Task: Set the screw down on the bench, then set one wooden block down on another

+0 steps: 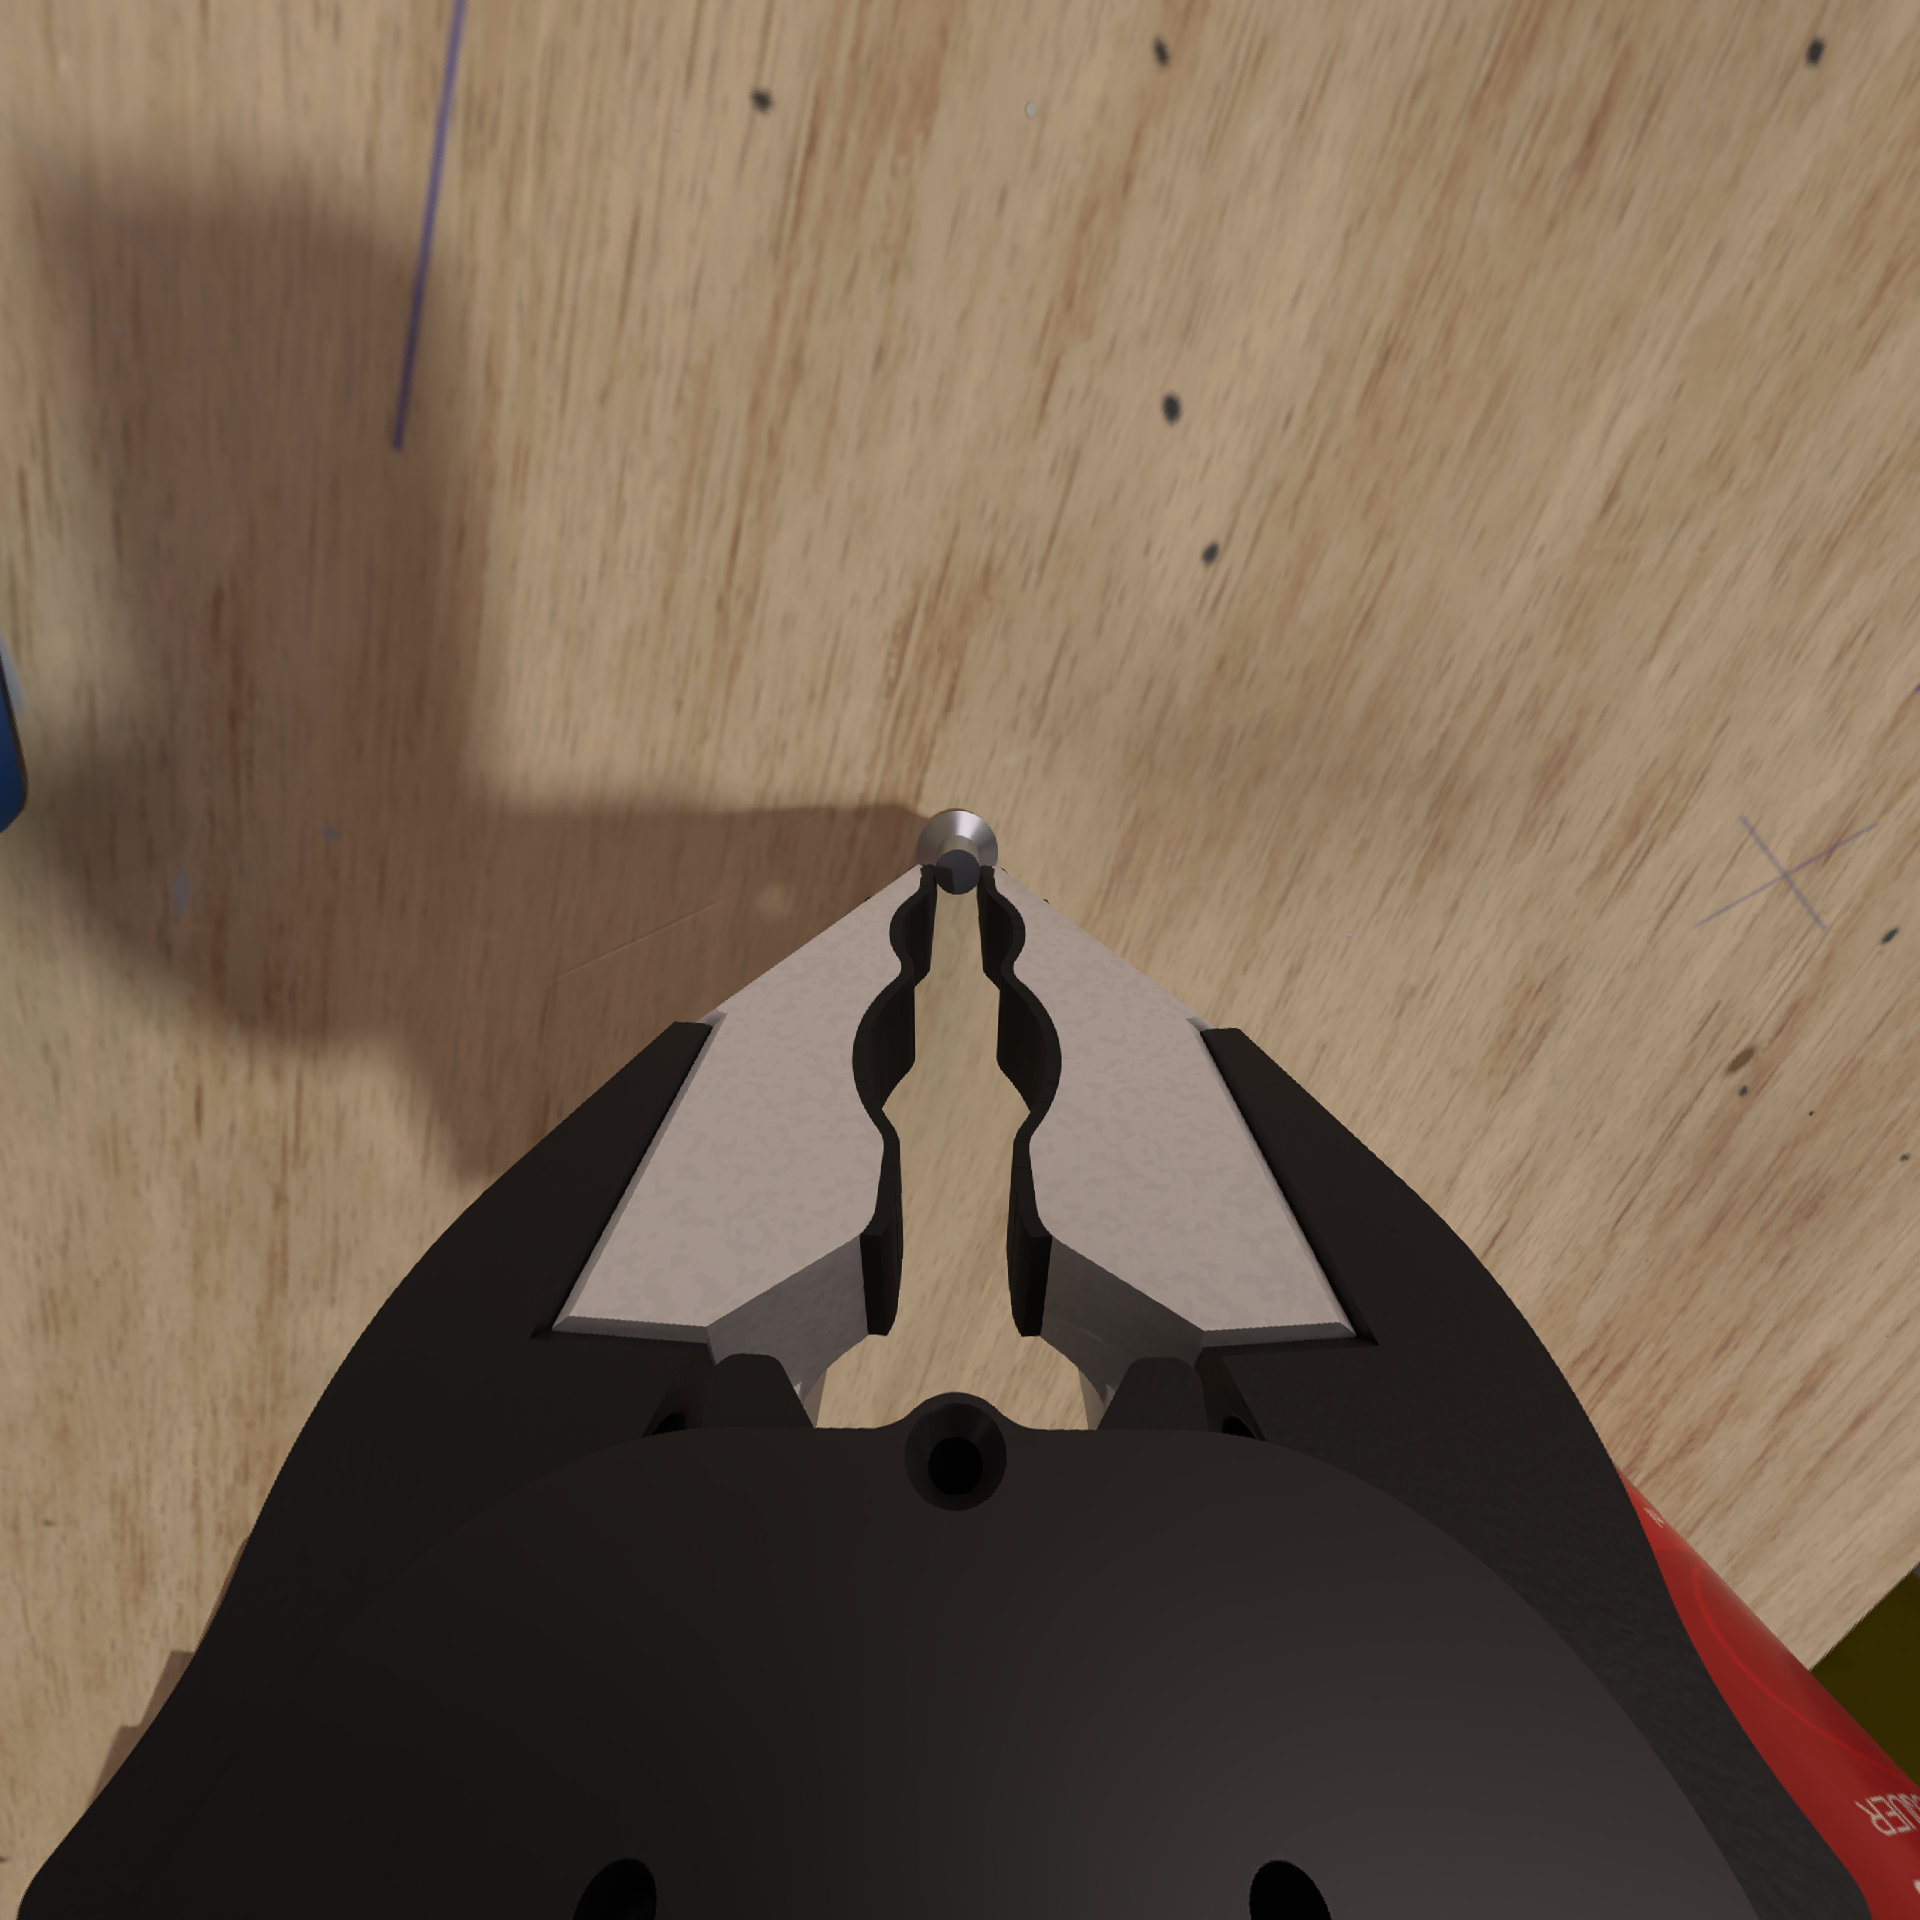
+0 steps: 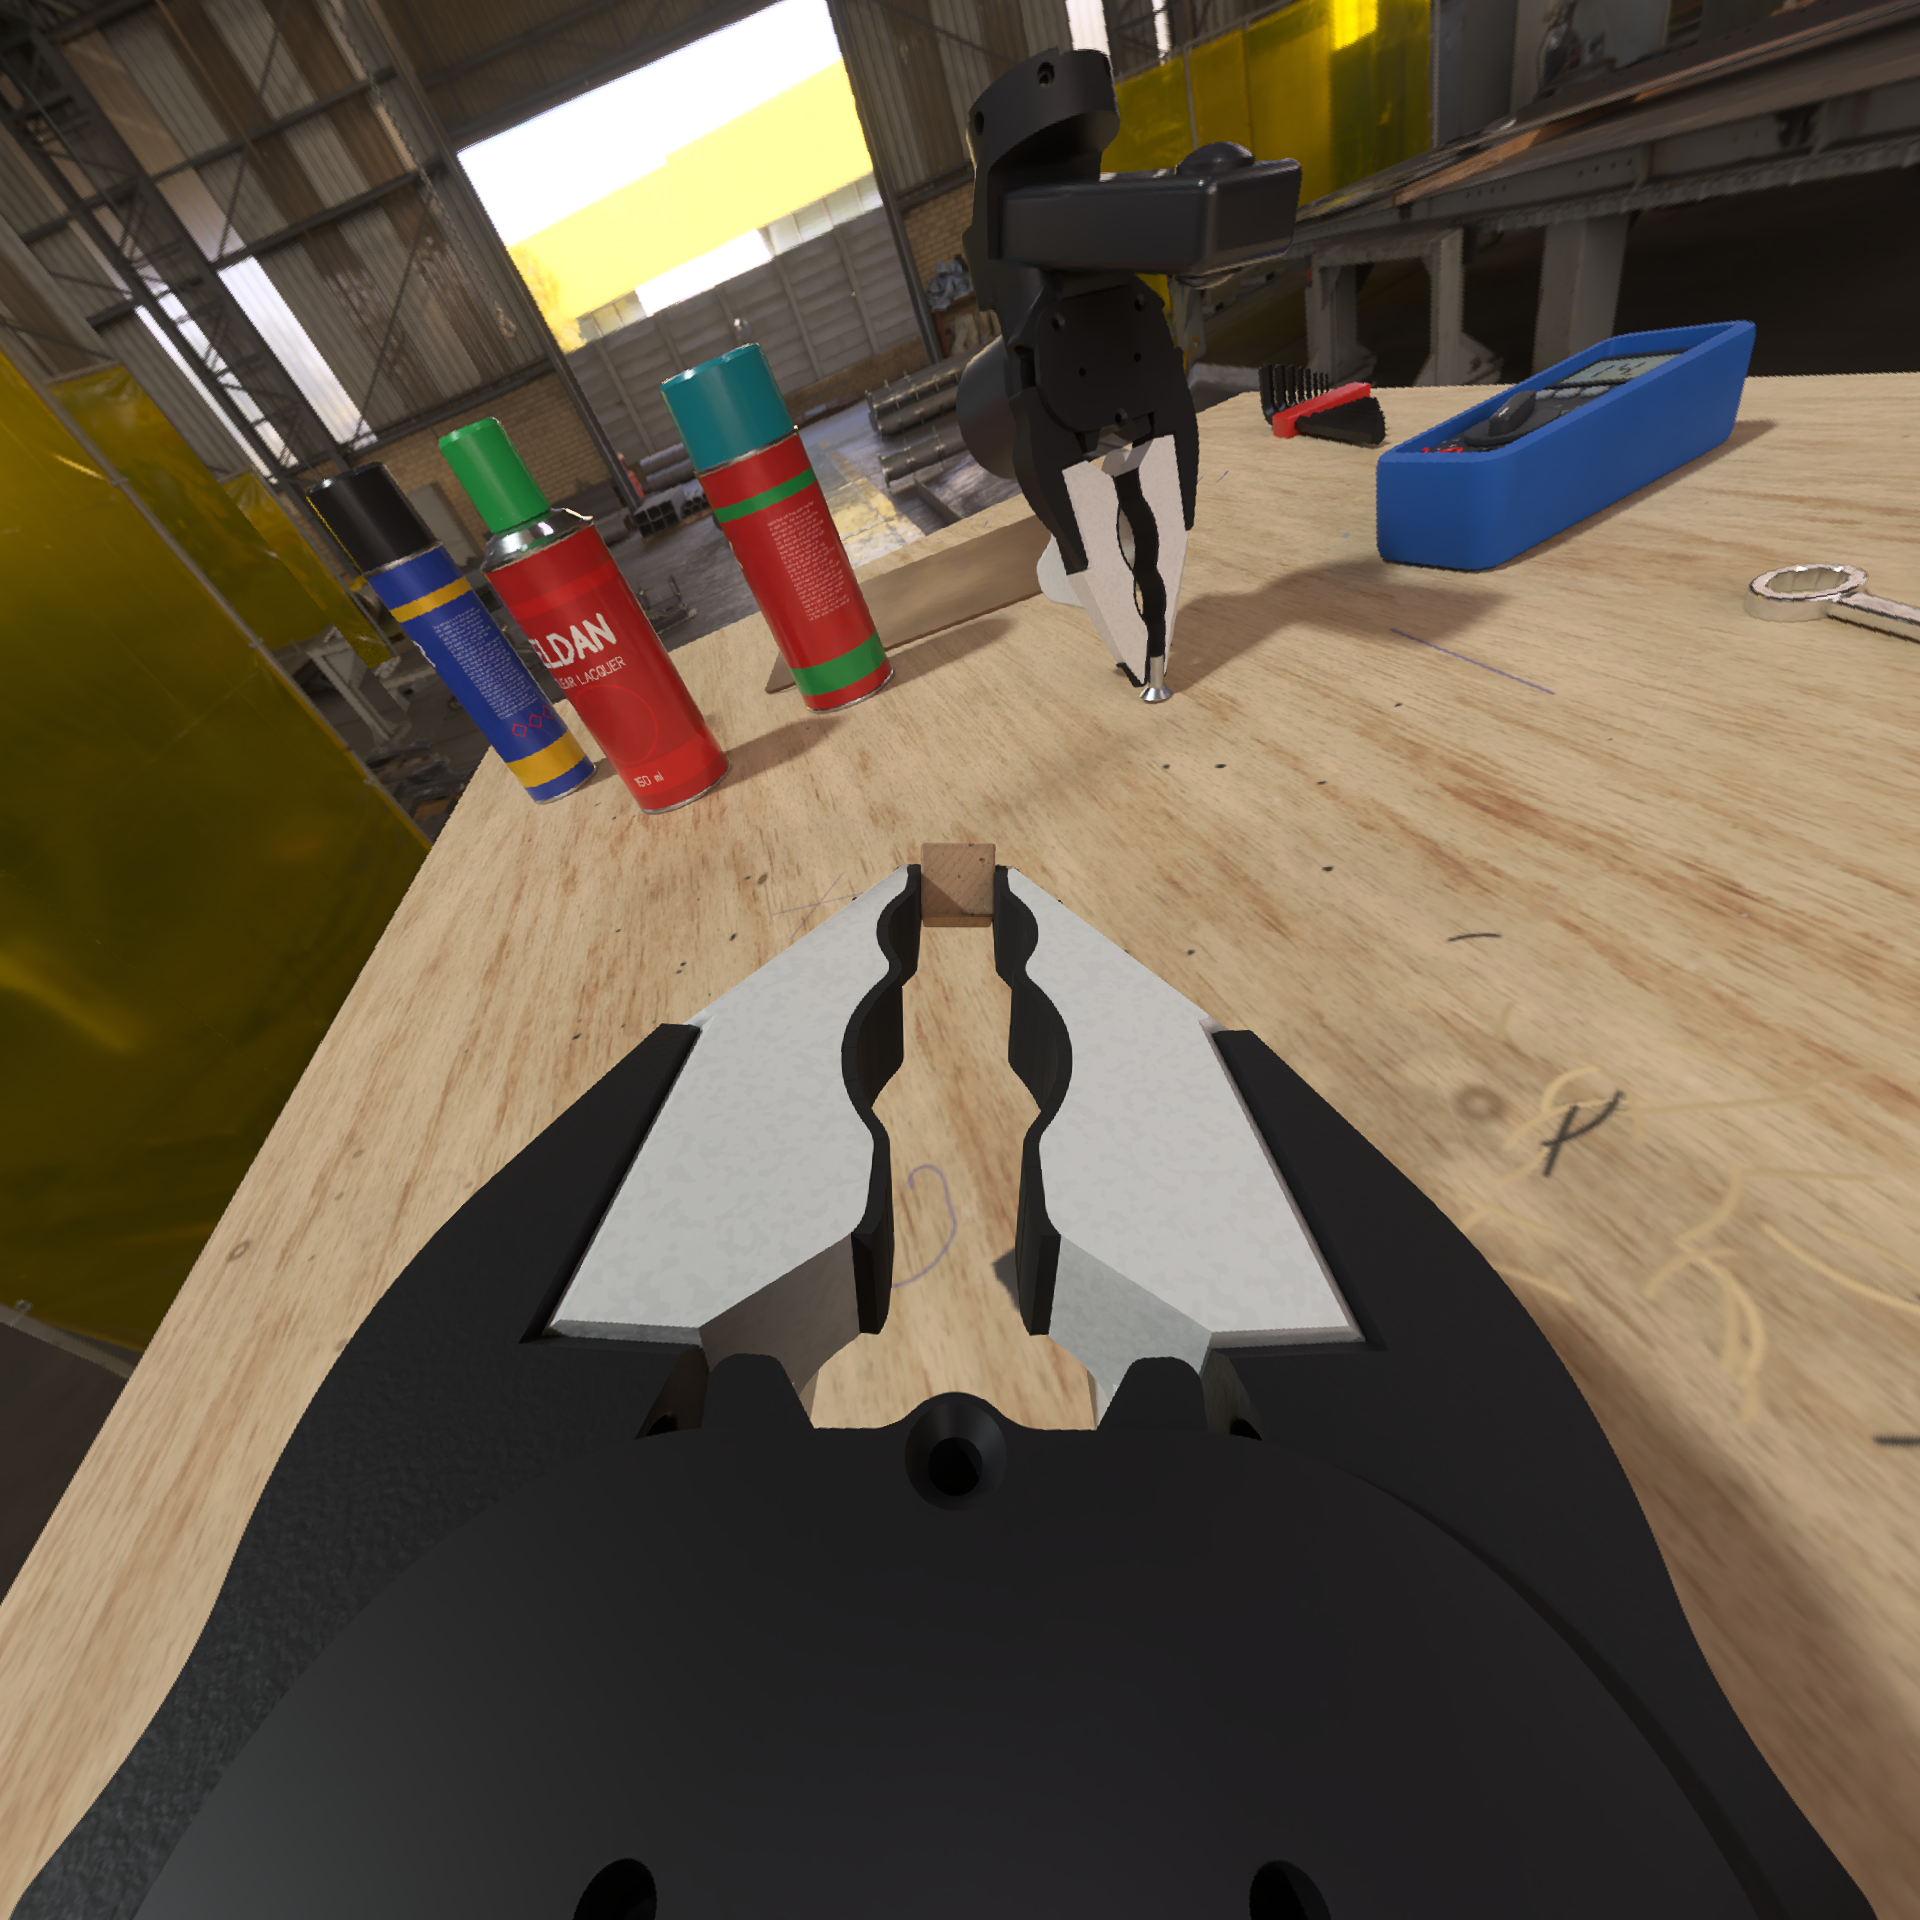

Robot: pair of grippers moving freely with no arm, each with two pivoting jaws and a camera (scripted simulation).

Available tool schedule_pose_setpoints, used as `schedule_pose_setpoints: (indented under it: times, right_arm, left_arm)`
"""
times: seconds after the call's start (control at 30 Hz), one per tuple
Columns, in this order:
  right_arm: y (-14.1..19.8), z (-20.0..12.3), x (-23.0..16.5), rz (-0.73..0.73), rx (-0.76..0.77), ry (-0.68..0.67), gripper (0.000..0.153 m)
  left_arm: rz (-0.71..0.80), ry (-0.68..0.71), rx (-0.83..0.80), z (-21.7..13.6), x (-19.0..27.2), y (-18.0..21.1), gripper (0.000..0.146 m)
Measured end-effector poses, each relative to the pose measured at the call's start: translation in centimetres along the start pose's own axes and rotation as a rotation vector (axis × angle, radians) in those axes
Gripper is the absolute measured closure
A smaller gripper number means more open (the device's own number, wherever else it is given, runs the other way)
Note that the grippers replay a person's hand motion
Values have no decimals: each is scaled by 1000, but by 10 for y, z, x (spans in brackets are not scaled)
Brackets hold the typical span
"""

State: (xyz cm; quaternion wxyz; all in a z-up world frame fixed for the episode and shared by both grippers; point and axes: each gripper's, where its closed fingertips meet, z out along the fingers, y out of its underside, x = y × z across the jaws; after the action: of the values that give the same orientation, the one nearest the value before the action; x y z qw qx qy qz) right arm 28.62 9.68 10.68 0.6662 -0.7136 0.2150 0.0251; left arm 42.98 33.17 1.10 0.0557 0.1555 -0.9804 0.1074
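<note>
Left wrist view: left gripper (image 1: 957,871) clamped on the screw (image 1: 960,844), head down against the bench (image 1: 1351,520) (contact hard to judge).

Right wrist view: right gripper (image 2: 957,885) pinching a wooden block (image 2: 957,883) at its fingertips, above the bench (image 2: 1351,987); screw (image 2: 1153,677) upright ahead, spray cans (image 2: 608,665) left.

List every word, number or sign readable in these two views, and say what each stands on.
I will not copy wording; these bear it:
Red spray can with green cap: large white lettering, legible.
Blue spray can: print too small.
Teal-capped red can: print too small.
Blue meter: display digits blurred.
Bench: pen scribbles, no words.
</note>
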Motion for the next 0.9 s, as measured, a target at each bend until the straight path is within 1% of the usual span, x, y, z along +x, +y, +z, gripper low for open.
schedule_pose_setpoints:
  times: [0.2,0.4,0.57,0.67,0.8,0.9]
  right_arm:
    - [2,2,0,5,-14,-8,140]
    - [4,3,-1,8,-22,-12,140]
    - [4,3,-1,11,-24,-14,140]
    - [5,3,-1,11,-28,-16,140]
    - [5,2,-2,4,-26,-15,140]
    - [3,1,-2,6,-13,-10,140]
  left_arm:
    - [14,8,-17,0,0,0,138]
    - [62,16,-63,0,0,0,138]
    - [6,66,-74,-1,0,0,138]
    - [-31,96,-57,-1,0,0,138]
    - [-37,85,-22,0,-1,-1,138]
    - [-98,132,73,-3,8,-8,138]
